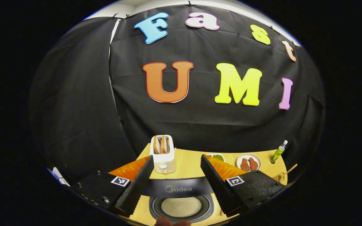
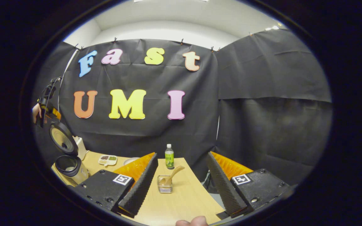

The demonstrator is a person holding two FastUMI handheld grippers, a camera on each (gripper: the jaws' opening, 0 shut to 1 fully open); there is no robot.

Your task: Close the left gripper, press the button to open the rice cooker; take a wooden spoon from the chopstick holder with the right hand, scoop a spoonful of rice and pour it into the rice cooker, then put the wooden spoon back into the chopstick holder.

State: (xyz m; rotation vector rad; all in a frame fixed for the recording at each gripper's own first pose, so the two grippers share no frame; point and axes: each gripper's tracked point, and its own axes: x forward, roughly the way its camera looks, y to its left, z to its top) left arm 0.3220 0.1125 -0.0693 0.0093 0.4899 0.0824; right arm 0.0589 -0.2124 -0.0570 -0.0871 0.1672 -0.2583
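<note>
Claws first: the left claw (image 1: 177,185) stands wide open with nothing between its fingers, hanging above the rice cooker (image 1: 181,205). The cooker sits directly beneath and between those fingers, its lid (image 1: 178,188) swung up and back just ahead of the fingertips, the inner pot showing a pale bed at its bottom. Beyond the lid, straight ahead of the left claw, a white toaster (image 1: 163,153) stands on the tabletop (image 1: 190,164) with two slices of bread poking out of its slots. Off to the claw's right lie a white plate (image 1: 248,162) with two reddish pieces of food, a small dish of greens (image 1: 217,156) partly hidden behind the right finger, and farther right a green bottle (image 1: 278,152).

The right claw (image 2: 181,185) is likewise spread open and empty, held over the tabletop (image 2: 181,197). Between its fingers and a little ahead sits the clear chopstick holder (image 2: 165,184) with the wooden spoon (image 2: 173,175) leaning in it, handle tilted up toward the right. Just past that, the green bottle (image 2: 169,156) stands upright. Far to this claw's left, the rice cooker (image 2: 69,168) shows again with its lid (image 2: 61,139) raised, the other claw and a hand (image 2: 36,112) hovering above it. A divided tray (image 2: 107,160) of small foods lies between the cooker and the left finger.
</note>
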